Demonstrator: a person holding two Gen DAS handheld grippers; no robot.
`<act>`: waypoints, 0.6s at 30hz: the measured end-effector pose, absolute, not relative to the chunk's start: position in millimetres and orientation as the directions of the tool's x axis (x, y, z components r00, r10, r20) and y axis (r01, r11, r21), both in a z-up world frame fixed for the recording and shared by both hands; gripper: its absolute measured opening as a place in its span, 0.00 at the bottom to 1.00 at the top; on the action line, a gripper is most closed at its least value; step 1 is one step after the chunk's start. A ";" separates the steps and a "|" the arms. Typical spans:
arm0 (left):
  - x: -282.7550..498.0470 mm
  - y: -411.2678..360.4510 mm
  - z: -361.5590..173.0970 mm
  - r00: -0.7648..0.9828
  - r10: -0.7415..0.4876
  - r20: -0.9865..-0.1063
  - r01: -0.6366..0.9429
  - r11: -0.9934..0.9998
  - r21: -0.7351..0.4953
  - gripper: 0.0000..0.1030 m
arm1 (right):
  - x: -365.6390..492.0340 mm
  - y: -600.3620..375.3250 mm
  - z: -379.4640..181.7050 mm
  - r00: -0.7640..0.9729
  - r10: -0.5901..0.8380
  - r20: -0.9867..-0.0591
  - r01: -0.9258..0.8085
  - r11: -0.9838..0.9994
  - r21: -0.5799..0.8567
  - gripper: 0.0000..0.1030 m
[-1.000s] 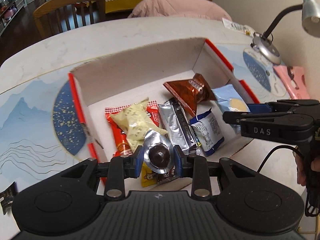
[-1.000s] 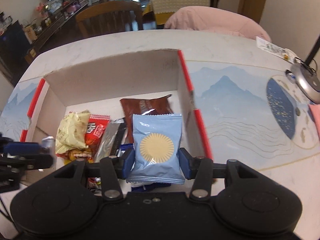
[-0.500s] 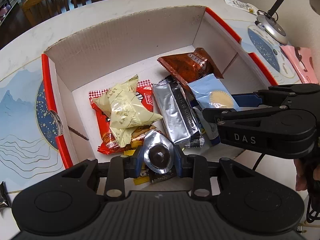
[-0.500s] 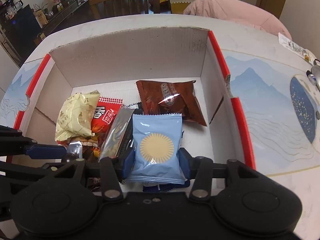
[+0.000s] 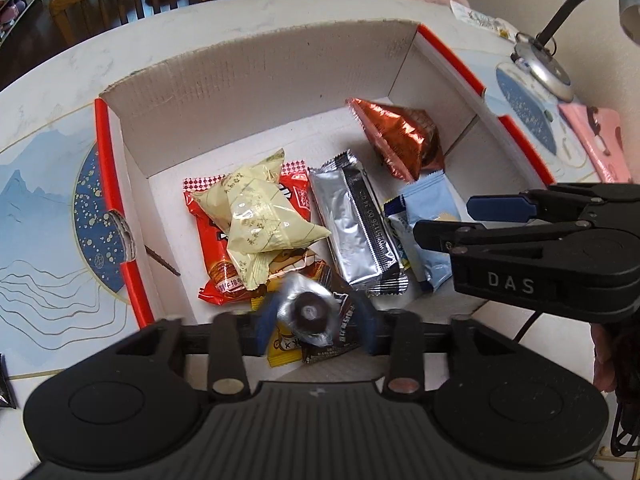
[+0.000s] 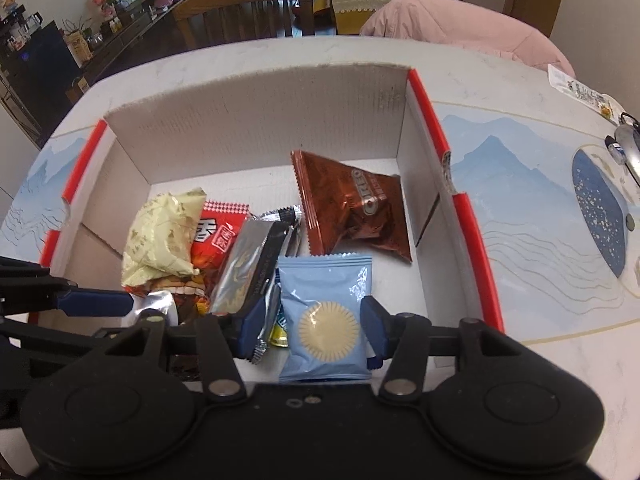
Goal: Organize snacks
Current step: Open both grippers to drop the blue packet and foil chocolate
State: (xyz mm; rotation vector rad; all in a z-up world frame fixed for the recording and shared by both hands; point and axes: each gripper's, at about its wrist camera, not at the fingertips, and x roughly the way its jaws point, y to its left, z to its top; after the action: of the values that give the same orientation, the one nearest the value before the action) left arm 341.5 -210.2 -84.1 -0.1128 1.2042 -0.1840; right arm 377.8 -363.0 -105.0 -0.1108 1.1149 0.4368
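Note:
A white cardboard box (image 5: 256, 80) with red edges holds several snacks: a brown Oreo pack (image 5: 400, 136), a silver bar (image 5: 352, 224), a cream pack (image 5: 256, 216) on a red pack (image 5: 212, 256). My left gripper (image 5: 316, 316) is open over the box's near edge; the silver foil chocolate (image 5: 306, 312) is blurred between its spread fingers. My right gripper (image 6: 312, 324) is open, its fingers apart from the light blue cookie pack (image 6: 324, 316), which lies in the box (image 6: 256, 120). The right gripper shows in the left wrist view (image 5: 480, 220).
The box stands on a table with a blue mountain-print mat (image 6: 540, 200). A desk lamp base (image 5: 544, 68) and a pink item (image 5: 600, 140) lie at the right. A wooden chair (image 6: 248, 8) and a pink cushion (image 6: 460, 24) are behind the table.
Both grippers have opened over the box. The foil chocolate and the blue cookie pack have come free of the fingers. Both grippers moved further forward over the box.

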 end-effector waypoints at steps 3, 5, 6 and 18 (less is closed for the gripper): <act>335.7 -208.4 -76.6 0.363 -0.224 -0.905 0.087 0.975 -0.206 0.53 | 372.6 -365.9 -95.5 0.378 0.291 -0.879 -0.392 0.910 0.133 0.55; 331.4 -207.0 -71.2 0.375 -0.237 -0.896 0.095 0.972 -0.217 0.56 | 368.7 -368.1 -89.2 0.388 0.292 -0.874 -0.386 0.913 0.133 0.58; 329.3 -206.0 -68.4 0.380 -0.242 -0.893 0.098 0.970 -0.222 0.56 | 366.2 -369.3 -85.4 0.393 0.295 -0.871 -0.387 0.912 0.135 0.58; 296.0 -177.7 -32.0 0.461 -0.275 -0.844 0.112 0.961 -0.252 0.61 | 331.0 -361.7 -36.5 0.479 0.314 -0.820 -0.402 0.909 0.113 0.75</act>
State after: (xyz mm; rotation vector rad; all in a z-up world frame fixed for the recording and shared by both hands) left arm 296.0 -177.7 -32.1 -0.1692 1.0661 -0.2390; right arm 331.0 -361.7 -36.5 -0.0998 0.9785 0.4378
